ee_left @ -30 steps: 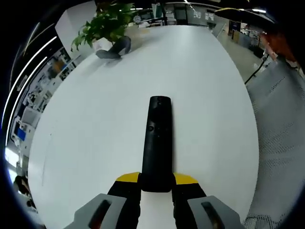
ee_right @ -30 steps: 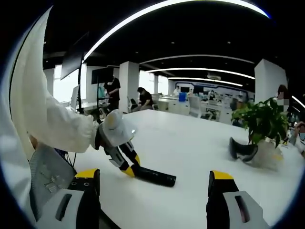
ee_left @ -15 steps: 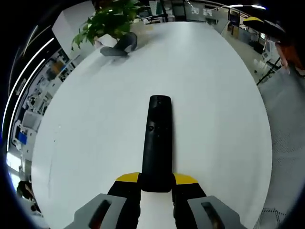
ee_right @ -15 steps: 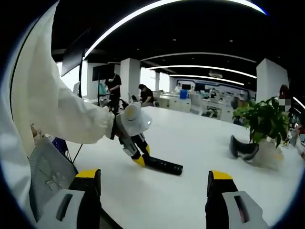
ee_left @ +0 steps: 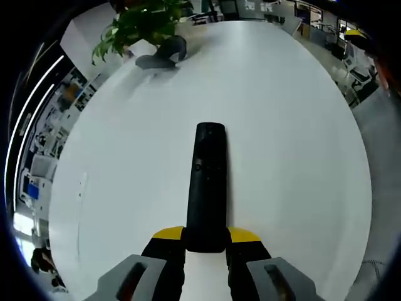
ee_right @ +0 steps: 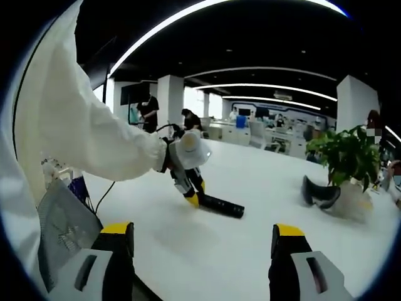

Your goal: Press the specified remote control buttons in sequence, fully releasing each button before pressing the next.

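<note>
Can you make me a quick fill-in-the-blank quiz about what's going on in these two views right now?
1. The left tool is shut on a black ____.
2. The right tool has jaws that stand ____, holding nothing.
3. The potted plant has ____ leaves.
4. The table has a ____ top.

Missing words: remote control; open; green; white

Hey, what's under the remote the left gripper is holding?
The white table lies below the remote. The remote looks lifted off it in the right gripper view. Its underside is hidden, and the left gripper covers its near end.
</note>
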`<move>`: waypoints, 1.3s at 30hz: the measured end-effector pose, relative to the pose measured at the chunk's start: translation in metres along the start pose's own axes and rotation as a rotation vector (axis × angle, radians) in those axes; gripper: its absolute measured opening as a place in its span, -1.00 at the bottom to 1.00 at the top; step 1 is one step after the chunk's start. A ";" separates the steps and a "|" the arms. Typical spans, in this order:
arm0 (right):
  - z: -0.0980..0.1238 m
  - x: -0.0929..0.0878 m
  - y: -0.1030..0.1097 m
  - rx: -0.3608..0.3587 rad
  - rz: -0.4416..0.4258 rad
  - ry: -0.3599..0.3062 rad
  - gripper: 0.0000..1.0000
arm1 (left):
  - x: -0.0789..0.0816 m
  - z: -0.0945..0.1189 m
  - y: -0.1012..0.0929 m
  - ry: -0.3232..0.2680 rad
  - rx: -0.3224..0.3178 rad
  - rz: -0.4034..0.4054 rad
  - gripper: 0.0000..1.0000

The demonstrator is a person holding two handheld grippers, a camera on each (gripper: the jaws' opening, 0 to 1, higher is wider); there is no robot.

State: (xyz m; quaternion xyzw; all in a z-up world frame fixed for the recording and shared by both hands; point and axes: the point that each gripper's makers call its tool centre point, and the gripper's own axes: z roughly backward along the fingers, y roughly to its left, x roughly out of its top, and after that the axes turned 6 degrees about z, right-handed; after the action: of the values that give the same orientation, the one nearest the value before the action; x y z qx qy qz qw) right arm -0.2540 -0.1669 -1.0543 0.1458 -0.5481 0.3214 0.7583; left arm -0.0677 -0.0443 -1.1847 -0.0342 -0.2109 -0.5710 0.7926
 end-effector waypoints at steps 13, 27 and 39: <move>-0.003 -0.006 -0.001 -0.002 0.002 0.032 0.76 | 0.008 -0.020 0.034 0.047 -0.023 -0.073 -0.53; -0.007 -0.014 -0.001 0.003 -0.012 0.076 0.72 | 0.015 -0.032 0.085 0.107 -0.003 -0.161 -0.53; -0.007 -0.017 -0.003 -0.010 -0.019 0.090 0.71 | 0.015 -0.034 0.092 0.131 -0.052 -0.140 -0.52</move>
State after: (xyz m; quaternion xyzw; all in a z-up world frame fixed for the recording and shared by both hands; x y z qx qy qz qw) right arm -0.2497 -0.1707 -1.0719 0.1327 -0.5135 0.3178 0.7860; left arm 0.0306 -0.0361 -1.1924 -0.0026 -0.1456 -0.6312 0.7619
